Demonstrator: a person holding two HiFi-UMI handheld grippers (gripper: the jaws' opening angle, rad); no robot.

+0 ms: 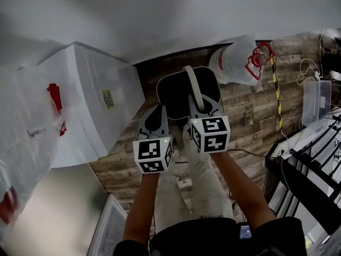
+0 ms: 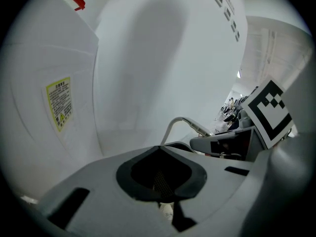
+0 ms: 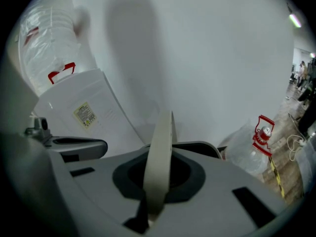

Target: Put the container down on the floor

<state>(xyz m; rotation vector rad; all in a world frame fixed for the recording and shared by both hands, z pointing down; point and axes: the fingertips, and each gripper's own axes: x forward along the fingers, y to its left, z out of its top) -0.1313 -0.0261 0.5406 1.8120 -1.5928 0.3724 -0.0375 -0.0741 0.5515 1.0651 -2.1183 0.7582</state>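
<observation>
Against plank floor (image 1: 250,121), container (image 1: 173,92) looks dark, rounded, pale-handled.

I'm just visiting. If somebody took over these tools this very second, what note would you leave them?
Right hand-held gripper: shut on the grey handle of the container.
Left hand-held gripper: jaws together at the container's left rim; whether it grips is unclear.
Container: dark, hanging in front of both grippers, close to the wall, above the wooden floor.
Done: container is in hand.
Left: rest it on the floor, then let go.
</observation>
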